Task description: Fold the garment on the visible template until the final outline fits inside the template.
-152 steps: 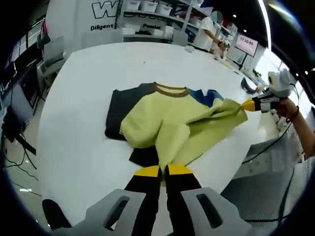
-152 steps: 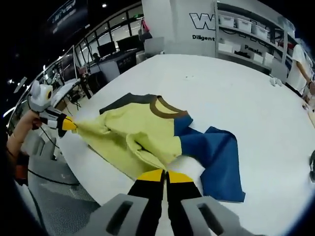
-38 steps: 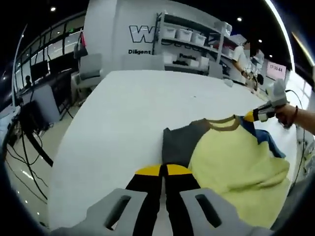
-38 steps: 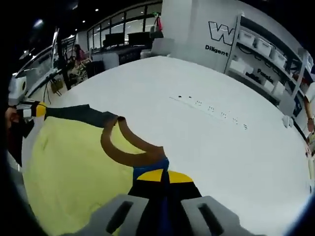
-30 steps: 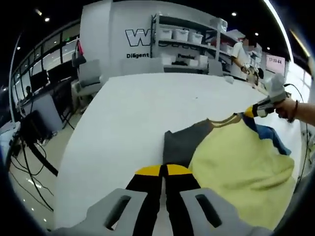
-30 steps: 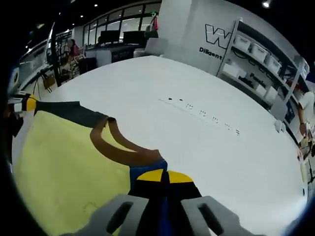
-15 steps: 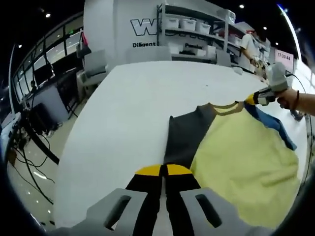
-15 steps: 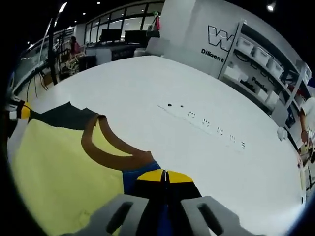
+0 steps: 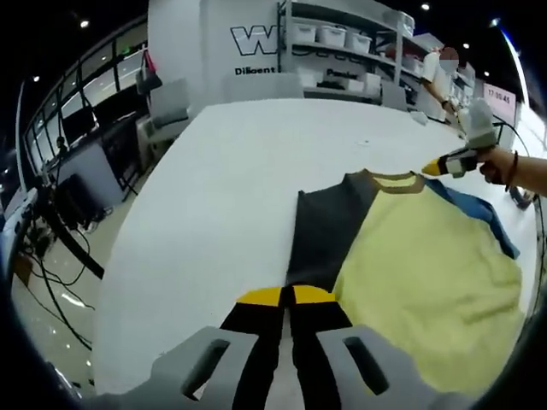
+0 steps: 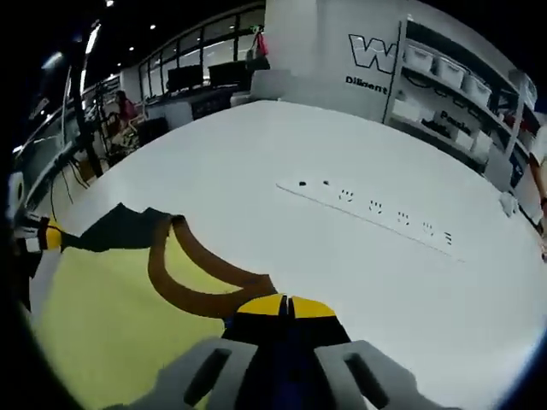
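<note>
Presently listed: one garment (image 9: 402, 248), a knit shirt with yellow-green body, charcoal sleeve panel (image 9: 325, 226), blue sleeve (image 9: 479, 218) and brown ribbed collar (image 10: 192, 278). It lies spread on the white table (image 9: 214, 171), directly ahead of both tools. Left gripper (image 9: 286, 296): jaws together, pinching the charcoal sleeve's edge. Right gripper (image 10: 286, 305): jaws together on blue cloth just beside the collar. Handling, by judgement: light, limp, drapes and creases readily; best taken at hems, seams or shoulder corners. Template not discernible.
</note>
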Demonstrator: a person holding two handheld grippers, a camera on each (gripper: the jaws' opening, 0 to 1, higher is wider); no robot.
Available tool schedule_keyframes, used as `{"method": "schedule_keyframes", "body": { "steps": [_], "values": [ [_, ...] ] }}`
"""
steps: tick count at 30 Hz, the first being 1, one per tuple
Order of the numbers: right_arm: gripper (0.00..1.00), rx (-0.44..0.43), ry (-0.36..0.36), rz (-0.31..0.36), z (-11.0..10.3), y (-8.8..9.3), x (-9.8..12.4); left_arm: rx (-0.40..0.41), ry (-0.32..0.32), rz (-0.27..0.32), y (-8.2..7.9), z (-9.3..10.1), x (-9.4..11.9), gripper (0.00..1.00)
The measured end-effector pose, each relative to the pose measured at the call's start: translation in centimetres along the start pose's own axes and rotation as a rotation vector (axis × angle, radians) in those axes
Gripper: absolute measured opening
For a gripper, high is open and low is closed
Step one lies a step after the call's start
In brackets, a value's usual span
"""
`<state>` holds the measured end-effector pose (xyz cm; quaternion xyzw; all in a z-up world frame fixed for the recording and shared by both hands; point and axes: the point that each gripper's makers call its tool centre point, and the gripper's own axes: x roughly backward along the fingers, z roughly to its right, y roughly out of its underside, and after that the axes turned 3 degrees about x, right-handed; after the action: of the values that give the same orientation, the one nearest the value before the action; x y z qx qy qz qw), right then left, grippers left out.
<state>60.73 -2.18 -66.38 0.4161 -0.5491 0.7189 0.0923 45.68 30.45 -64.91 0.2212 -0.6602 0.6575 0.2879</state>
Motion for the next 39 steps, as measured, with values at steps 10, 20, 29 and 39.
{"method": "schedule_keyframes", "body": {
  "steps": [10, 20, 29, 39],
  "values": [
    [0.28, 0.052, -0.057, -0.032, 0.1, 2.2, 0.8, 0.111, 0.052, -0.006, 0.3, 0.6, -0.6, 0.31],
    [0.0, 0.161, -0.044, 0.019, -0.5, 1.2, -0.4, 0.113, 0.051, -0.054, 1.7, 1.3, -1.5, 0.03],
    [0.0, 0.144, -0.035, 0.015, -0.2, -0.4, -1.6, 0.108, 0.018, -0.014, 1.1, 0.6, -1.5, 0.04],
    [0.0, 0.175, -0.033, 0.017, -0.5, -2.8, -3.3, 0.121, -0.061, 0.004, 0.5, -1.1, -1.4, 0.04]
  ]
}}
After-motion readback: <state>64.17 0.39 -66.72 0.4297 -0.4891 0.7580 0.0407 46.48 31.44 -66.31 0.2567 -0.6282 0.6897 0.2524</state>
